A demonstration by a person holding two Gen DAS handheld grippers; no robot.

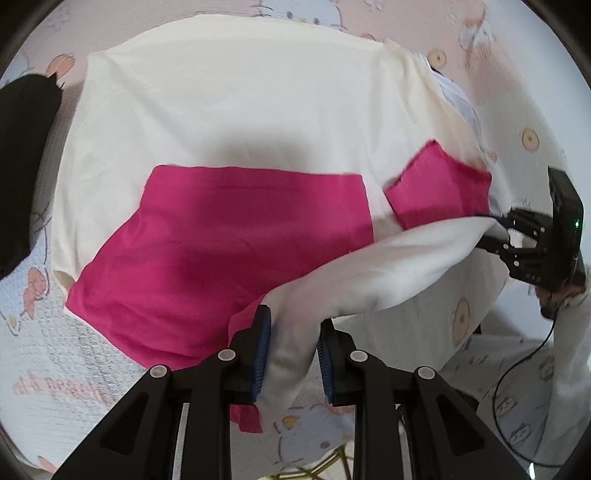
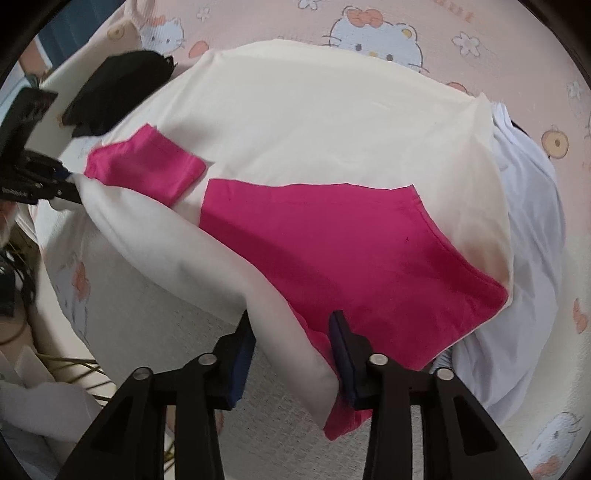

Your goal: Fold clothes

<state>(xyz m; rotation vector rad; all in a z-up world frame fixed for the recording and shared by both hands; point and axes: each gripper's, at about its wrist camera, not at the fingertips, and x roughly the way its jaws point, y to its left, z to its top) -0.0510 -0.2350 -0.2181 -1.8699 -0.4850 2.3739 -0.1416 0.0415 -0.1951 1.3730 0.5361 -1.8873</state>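
The cream-and-pink shirt (image 1: 229,122) lies on the cartoon-print bedsheet (image 1: 48,354). Its lifted hem is pinched by the left gripper (image 1: 293,354) and right gripper (image 2: 291,354), both partly closed; the 2 corners should be carried level.

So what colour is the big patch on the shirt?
Bright pink patch, on a cream shirt; clearest in the right wrist view.

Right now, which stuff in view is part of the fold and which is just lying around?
In the job:
- cream and pink shirt, its edge lifted
- left gripper, fabric between the fingers
- right gripper, fabric between the fingers

Lying about:
- black garment
- white garment
- cartoon-print sheet underneath
- black cable
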